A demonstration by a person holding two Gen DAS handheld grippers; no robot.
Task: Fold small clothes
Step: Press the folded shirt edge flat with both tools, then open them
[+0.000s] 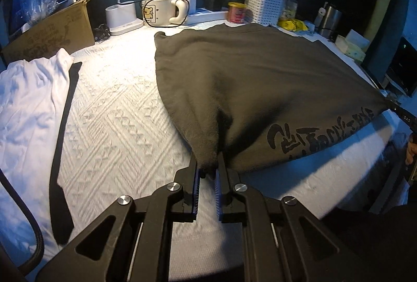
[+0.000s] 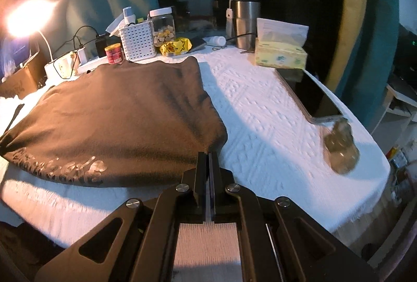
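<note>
The white textured table cover (image 1: pixel 117 112) carries everything. Across its middle lies the dark printed garment (image 1: pixel 260 79), near edge raised so it can be folded over. The left gripper (image 1: pixel 208 167) pinches that edge's left corner; the right gripper (image 2: pixel 208 154) clamps its right corner, keeping the hem taut.

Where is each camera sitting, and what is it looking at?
Left wrist: sits on the left hand-held gripper, looking across the white textured table cover toward the cluttered back wall; its black fingers pinch the dark brown printed garment.
Right wrist: sits on the right hand-held gripper, looking the same way; its fingers pinch the garment's other near corner.
Shared: garment, white perforated basket, red tin.
</note>
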